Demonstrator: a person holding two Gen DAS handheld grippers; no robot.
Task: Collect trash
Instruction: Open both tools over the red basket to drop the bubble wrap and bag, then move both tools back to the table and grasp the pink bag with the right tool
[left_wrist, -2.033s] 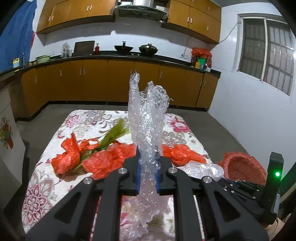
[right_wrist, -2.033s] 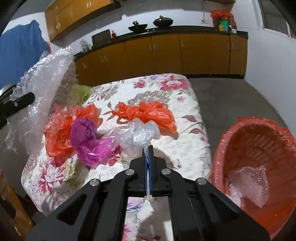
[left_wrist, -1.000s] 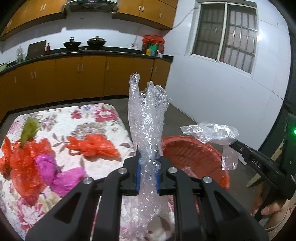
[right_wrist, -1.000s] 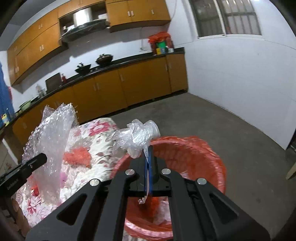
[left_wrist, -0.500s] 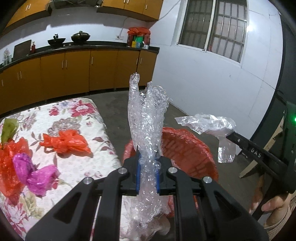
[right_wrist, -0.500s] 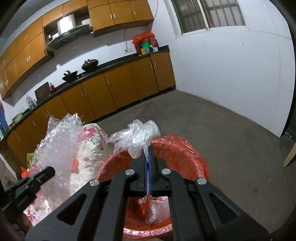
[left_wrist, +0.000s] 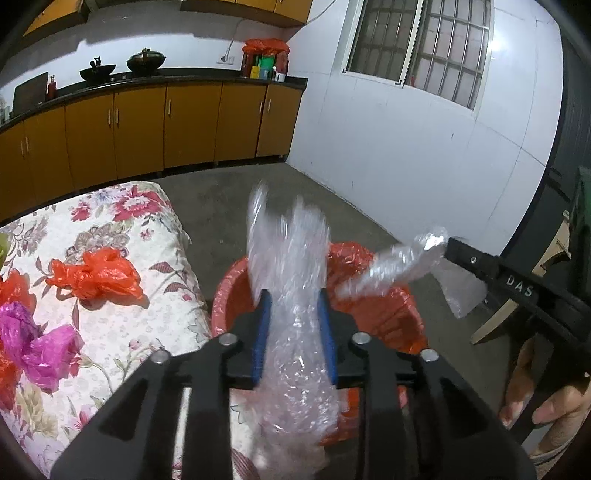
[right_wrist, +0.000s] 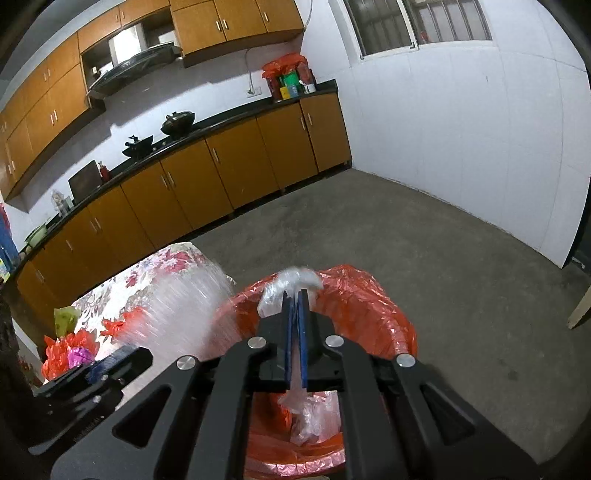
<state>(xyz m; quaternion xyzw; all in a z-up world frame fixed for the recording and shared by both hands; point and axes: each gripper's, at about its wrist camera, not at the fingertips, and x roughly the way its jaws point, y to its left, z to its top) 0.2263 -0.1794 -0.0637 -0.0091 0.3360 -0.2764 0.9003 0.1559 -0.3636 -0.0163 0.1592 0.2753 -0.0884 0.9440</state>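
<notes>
Both grippers have moved over the red basket (left_wrist: 373, 314). The left gripper (left_wrist: 293, 332) has opened, bubble wrap (left_wrist: 291, 295) loose between its fingers; the right gripper (right_wrist: 295, 332), nearly closed, pinches a clear bag (right_wrist: 288, 284). Red bags (left_wrist: 96, 275) and a purple bag (left_wrist: 40, 343) remain on the counter (left_wrist: 147, 236).

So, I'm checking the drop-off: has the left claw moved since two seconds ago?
Yes. The left claw swung right, off the floral-cloth table, to above the red-lined bin.

You see crinkled clear bubble wrap (left_wrist: 291, 295), a glossy red plastic liner over the basket (right_wrist: 369, 306), a matt floral cloth on the table (left_wrist: 122, 325) beside it, and rough grey concrete floor (right_wrist: 424, 236).
</notes>
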